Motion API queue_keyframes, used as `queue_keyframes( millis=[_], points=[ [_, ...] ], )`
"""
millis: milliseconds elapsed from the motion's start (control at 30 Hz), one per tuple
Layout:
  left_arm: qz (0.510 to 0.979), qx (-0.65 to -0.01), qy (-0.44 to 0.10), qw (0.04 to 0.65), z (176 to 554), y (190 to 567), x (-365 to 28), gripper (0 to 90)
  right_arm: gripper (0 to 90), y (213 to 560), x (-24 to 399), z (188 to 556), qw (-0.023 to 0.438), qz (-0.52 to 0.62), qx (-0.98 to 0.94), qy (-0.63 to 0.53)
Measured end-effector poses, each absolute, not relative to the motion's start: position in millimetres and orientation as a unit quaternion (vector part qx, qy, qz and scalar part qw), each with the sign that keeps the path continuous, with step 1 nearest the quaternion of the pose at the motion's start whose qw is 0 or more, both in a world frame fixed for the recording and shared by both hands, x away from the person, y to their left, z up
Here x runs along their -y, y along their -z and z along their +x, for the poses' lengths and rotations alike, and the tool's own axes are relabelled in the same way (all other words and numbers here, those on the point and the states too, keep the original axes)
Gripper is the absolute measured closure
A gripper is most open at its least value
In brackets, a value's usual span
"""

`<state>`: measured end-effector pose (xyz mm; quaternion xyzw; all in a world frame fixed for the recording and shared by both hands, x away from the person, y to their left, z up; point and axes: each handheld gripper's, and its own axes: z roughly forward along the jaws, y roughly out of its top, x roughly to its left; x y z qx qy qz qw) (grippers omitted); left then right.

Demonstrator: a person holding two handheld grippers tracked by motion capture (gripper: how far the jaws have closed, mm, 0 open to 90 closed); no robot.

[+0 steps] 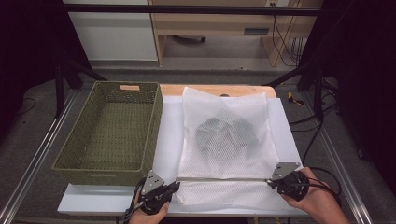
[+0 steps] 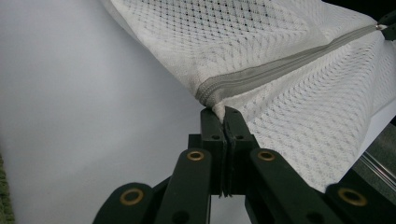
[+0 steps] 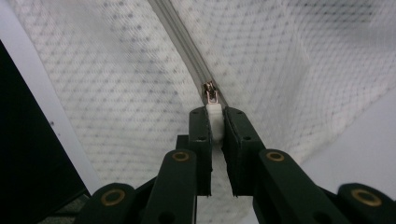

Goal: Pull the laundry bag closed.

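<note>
Grippers sit nearest, at the tabletop's (image 1: 116,203) front edge; the left gripper (image 1: 174,186) is clenched on the near-left corner of the white mesh laundry bag (image 1: 226,135), its jaws pinching the fabric right where the zipper (image 2: 280,63) ends; the right gripper (image 1: 270,182) is clenched on the white pull tab (image 3: 214,119) of the zipper slider at the bag's near-right corner; between them the zipper runs taut along the bag's front. The bag lies flat on the white tabletop, just right of the basket, with a dark bundle of cloth (image 1: 225,133) showing through the mesh in its middle.

Risks, as I judge them: the tab is small and smooth, so a pull off the zipper's line could slip it out of the right jaws; the left grip holds only a thin pinch of corner fabric, so a hard tug could drag it free, or slide the whole bag sideways; slack mesh could also catch in the slider.

Room to move: both grippers work close to the front edge, with little tabletop behind them; bare white surface lies right of the bag, narrowing toward the edge; on the left the green woven basket (image 1: 109,130) stands empty, its near-right corner just beyond the left gripper; farther back the bag reaches almost to the wooden far edge.
</note>
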<state>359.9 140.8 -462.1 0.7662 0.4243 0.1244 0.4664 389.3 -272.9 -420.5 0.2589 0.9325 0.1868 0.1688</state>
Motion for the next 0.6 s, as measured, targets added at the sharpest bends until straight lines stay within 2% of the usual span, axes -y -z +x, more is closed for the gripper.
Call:
queue_keyframes(
  millis=[600],
  points=[
    [0.768, -0.425, -0.123, 0.463, 360.5, 463.7, -141.6, 88.8, 81.9, 424.5, 307.3, 388.9, 0.17, 0.29, -0.923, -0.186]
  ],
)
